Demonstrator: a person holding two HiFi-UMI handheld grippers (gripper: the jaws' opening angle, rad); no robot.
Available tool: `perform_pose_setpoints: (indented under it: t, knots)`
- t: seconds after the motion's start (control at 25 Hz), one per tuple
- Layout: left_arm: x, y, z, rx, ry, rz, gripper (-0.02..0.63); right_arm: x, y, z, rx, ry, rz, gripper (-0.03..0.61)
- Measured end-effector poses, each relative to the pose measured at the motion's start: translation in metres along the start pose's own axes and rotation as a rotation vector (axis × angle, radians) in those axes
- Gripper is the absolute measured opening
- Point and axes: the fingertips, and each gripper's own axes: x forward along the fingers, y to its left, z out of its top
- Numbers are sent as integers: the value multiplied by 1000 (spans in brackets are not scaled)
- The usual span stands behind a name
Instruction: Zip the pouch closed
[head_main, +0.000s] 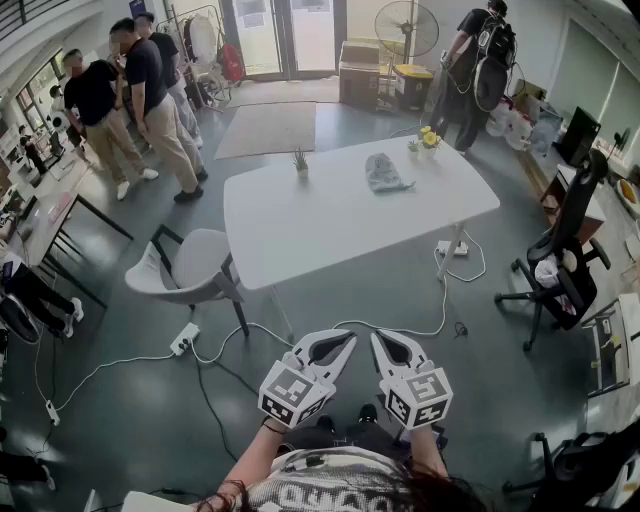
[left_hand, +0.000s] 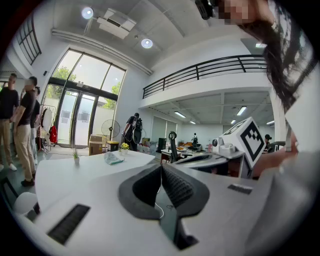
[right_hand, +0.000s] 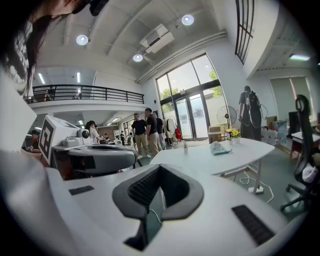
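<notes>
We hold the left tool and the right tool side by side close to our body. Each has its jaws pressed together with nothing between them. Both are well apart from the white surface, so we judge the zipping not yet begun; the step in hand is the approach.

To do it well, we should step up to the far right part of the surface, minding the cables on the floor. Both tools need to open before they come down. One tool would best pin the fabric at the zip's starting end. The other would take the pull tab and draw it straight along the zip, keeping the cloth taut so that it does not bunch.

The pouch lies on the far right part of the surface, near a pot of yellow flowers and apart from a small plant. It looks soft and crumpled, pale grey with a greenish edge. From here we cannot make out the zip or how far it stands open.
</notes>
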Motion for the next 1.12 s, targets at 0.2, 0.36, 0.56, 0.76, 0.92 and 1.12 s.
perform_pose_setpoints:
  t: [0.2,0.36,0.56,0.76,0.92,1.12]
  knots:
    - [5,0,0,-4,8,7,14,-1,-7,-1,6,3,-3,-2]
    - [14,-1,-2,-11,16,18,14,-2,-19,0,5,-4,-3,-2]
    - [29,-2,-2,-18,19,37,14,-2,-34,4,-20,-14,10,-2]
    - [58,-5,2,-21,18,56,14,-4,-62,3,-37,4,24,0]
    - [87,-11,4,-23,15,70,14,-7,-91,3,-43,8,44,0]
    - [119,-24,3,-31,11,91,14,-11,-121,0,-48,20,81,0]
